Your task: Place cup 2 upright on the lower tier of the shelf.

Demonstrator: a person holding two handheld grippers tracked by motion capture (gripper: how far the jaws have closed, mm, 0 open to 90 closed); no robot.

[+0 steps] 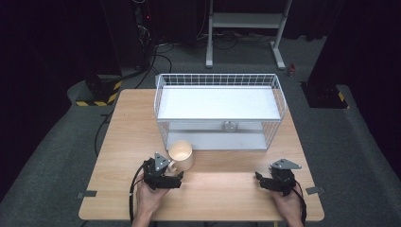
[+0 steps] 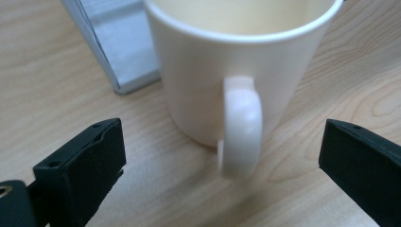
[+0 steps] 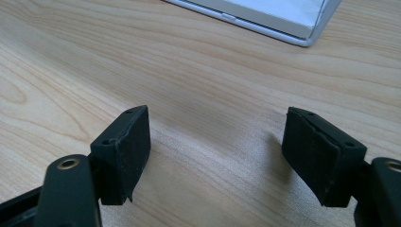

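Cream mug (image 1: 181, 155) stands on the wooden table (image 1: 227, 189), just in front of the wire rack (image 1: 220, 111).

High view: dark floor all around. Left gripper view: the left hand-held gripper (image 2: 222, 156) is wide apart, the mug's handle (image 2: 241, 125) between its jaws, untouched. Right gripper view: the right hand-held gripper (image 3: 215, 151) is wide over bare wood.

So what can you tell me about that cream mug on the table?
The mug is a plain, glossy cream cup that looks ceramic, with one loop handle. It stands upright and looks empty on the wooden table, just in front of the white wire rack, near the left corner of its base. Its handle points toward the left gripper, whose open jaws stand to either side of the handle without touching it.
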